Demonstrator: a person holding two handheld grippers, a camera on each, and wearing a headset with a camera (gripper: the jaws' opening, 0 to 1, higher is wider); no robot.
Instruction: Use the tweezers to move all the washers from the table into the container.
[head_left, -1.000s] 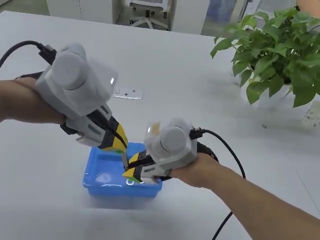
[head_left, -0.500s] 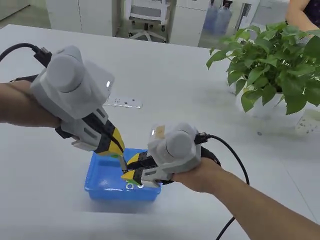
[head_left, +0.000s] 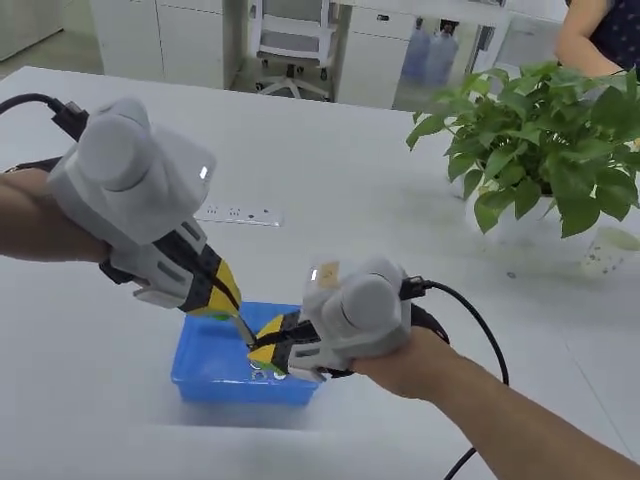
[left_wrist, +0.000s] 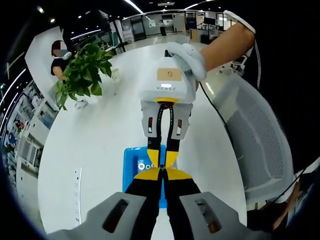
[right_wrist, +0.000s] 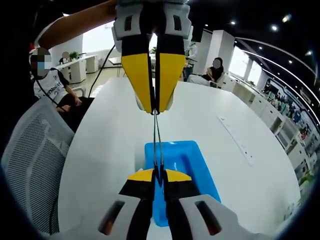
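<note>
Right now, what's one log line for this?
left gripper: shut on tweezers | right gripper: shut on tweezers | tweezers: over blue container | washers: some inside

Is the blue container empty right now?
No, the left gripper view shows washers lying on the floor of the blue container.

Your left gripper (head_left: 232, 312) and right gripper (head_left: 262, 356) each present a pale grey rounded housing, yellow-and-black jaws, a small white indicator light and a black cable (head_left: 418, 287), the right bearing a tan label (head_left: 326, 272).
</note>
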